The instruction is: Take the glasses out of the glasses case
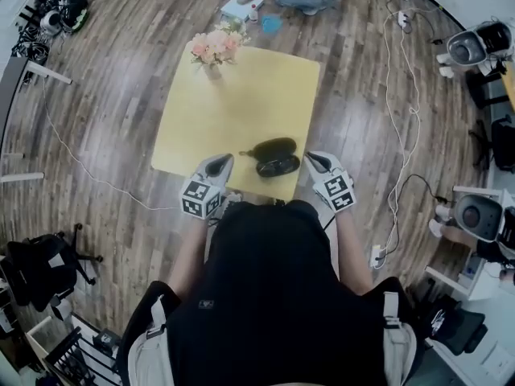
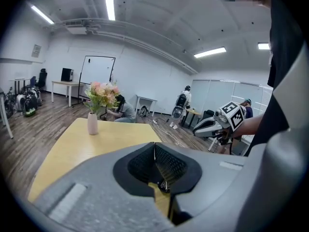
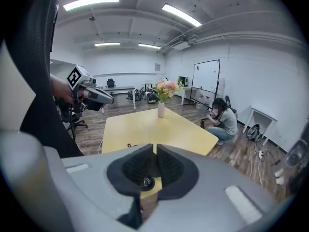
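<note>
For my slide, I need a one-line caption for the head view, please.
Left gripper and right gripper flank the glasses case on a yellow table.

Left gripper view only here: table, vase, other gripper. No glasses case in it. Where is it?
Observer: Head view has the glasses case at the near edge of the table, between the left gripper and the right gripper.
Operator: Open or closed?
Observer: It looks open, two dark halves side by side. I can't tell whether glasses are inside.
Operator: Right jaws?
Observer: Together, with nothing between them, per the right gripper view.
</note>
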`<state>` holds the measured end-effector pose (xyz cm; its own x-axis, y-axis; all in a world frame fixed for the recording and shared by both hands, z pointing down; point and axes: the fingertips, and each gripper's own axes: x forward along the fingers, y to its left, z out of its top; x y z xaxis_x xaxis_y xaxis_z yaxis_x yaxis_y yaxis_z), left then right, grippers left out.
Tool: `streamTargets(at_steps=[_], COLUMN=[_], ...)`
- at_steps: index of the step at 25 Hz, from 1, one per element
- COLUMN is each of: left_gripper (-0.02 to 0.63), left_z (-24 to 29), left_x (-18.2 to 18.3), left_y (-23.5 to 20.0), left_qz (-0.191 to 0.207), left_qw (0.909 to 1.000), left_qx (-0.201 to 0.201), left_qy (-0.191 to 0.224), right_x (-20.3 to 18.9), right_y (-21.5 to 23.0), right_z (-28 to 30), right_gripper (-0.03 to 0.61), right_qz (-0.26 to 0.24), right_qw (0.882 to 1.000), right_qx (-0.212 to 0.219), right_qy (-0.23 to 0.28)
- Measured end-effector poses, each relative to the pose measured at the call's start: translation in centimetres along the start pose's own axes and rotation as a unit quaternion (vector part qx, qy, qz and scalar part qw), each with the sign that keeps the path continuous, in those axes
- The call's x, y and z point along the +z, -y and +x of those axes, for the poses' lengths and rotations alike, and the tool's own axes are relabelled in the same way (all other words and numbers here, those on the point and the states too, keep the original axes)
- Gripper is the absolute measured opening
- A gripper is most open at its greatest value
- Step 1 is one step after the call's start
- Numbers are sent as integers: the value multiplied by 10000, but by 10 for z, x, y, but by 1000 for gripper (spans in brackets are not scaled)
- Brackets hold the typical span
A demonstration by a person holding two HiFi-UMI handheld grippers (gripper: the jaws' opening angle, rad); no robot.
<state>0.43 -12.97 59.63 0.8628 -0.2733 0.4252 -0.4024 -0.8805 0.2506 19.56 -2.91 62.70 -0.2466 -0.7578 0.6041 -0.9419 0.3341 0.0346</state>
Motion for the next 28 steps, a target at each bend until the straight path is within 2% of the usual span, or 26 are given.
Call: streamTargets(at_steps=[5, 9, 15, 22, 25, 28], left_gripper=[12, 12, 12, 12, 12, 12], left_z=[-8, -19, -44, -83, -101, -114], left_x=[-6, -15, -41, -69, -83, -97], left_y=[3, 8, 11, 15, 16, 18], left_qz=[-248, -458, -833, -1304, -1493, -1651], left_qw=[9984, 9945, 9833, 9587, 9471, 9379], left_qx=[506, 923, 1596, 2496, 2808, 3023], left_qy=[100, 183, 246, 402, 425, 406], right_x=[9, -1, -12, -38, -50, -70], right_y=[5, -1, -17, -50, -61, -62], right_z=[14, 26, 50, 79, 95, 113], right_gripper=[25, 25, 25, 26, 26, 33], right_qz=[-349, -606, -1072, -1853, -2136, -2866], right_qw=[9978, 9916, 9779, 9420, 9270, 9014], right_qx=[558, 1122, 1754, 2651, 2883, 2920], right_qy=[12, -206, -388, -898, -1093, -1414])
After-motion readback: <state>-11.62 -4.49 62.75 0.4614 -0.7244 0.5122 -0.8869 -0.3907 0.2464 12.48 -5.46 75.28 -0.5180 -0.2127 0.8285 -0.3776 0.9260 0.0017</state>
